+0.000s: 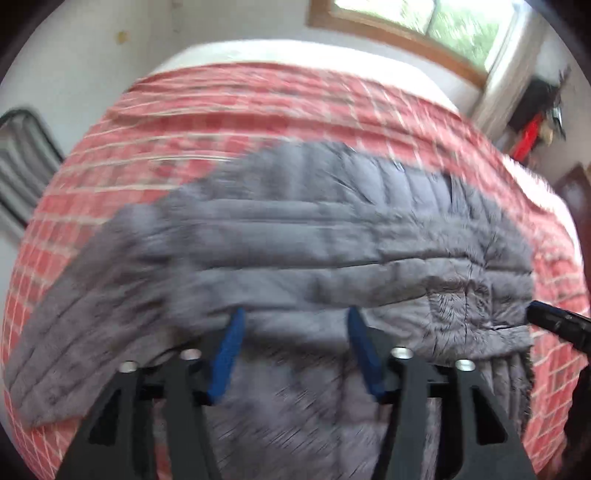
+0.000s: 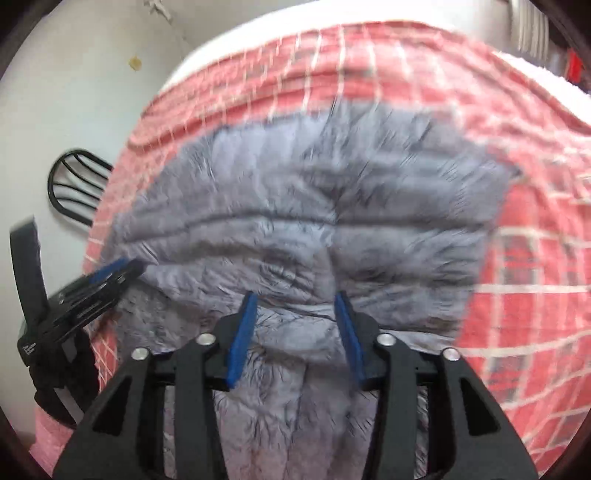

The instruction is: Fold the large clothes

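Observation:
A grey quilted puffer jacket (image 1: 295,240) lies spread on a bed with a red checked cover (image 1: 258,110). My left gripper (image 1: 295,317) is open, its blue pads apart just over the jacket's near edge, with no cloth visibly pinched. In the right wrist view the jacket (image 2: 314,206) fills the middle. My right gripper (image 2: 295,301) is open above the jacket's near hem. The left gripper (image 2: 110,273) shows at the left edge of that view, by the jacket's side. The right gripper's black tip (image 1: 554,321) shows at the right of the left wrist view. Both views are motion-blurred.
A white wall (image 2: 92,92) and a black wire chair back (image 2: 74,184) stand left of the bed. A wood-framed window (image 1: 424,22) is beyond the bed's far end. Dark and red items (image 1: 535,118) sit at the far right.

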The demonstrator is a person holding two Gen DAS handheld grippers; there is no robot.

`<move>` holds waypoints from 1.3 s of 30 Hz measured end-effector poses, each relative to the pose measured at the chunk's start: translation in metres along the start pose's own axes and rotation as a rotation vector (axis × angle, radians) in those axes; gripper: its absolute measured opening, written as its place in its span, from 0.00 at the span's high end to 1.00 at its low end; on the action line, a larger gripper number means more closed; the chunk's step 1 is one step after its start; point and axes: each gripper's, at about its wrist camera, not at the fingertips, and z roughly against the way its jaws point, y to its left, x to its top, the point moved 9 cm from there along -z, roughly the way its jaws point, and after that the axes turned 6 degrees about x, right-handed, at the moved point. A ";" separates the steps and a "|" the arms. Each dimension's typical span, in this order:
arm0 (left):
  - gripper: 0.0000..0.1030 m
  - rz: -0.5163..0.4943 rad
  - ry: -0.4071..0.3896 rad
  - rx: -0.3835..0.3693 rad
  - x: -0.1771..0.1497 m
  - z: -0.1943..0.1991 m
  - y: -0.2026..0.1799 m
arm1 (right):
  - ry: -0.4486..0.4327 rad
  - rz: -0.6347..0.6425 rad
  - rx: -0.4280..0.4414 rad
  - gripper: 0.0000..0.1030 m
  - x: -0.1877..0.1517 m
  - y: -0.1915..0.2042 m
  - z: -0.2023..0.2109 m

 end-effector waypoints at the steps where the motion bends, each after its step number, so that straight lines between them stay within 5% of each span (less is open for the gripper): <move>1: 0.37 0.047 -0.005 0.004 -0.008 0.011 0.026 | -0.019 0.001 -0.008 0.49 0.001 -0.003 0.012; 5: 0.37 0.244 0.044 0.059 -0.049 0.022 0.117 | -0.047 0.003 -0.041 0.47 -0.004 -0.018 0.035; 11: 0.38 0.691 0.126 0.148 -0.154 0.027 0.264 | -0.019 -0.001 -0.076 0.47 -0.014 -0.034 0.023; 18: 0.39 1.056 0.025 0.070 -0.196 0.023 0.351 | 0.020 -0.009 -0.069 0.47 -0.012 -0.033 -0.005; 23: 0.41 1.168 -0.074 0.031 -0.192 0.022 0.383 | 0.074 -0.017 -0.082 0.47 -0.016 -0.034 -0.029; 29: 0.76 1.248 -0.080 0.045 -0.197 0.014 0.400 | 0.121 -0.057 -0.097 0.47 -0.022 -0.045 -0.052; 34: 0.90 1.241 -0.101 0.079 -0.185 0.019 0.401 | 0.138 -0.027 -0.134 0.45 -0.024 -0.046 -0.063; 39: 0.92 1.094 -0.257 0.118 -0.133 0.069 0.383 | 0.113 -0.046 -0.092 0.47 -0.018 -0.038 -0.043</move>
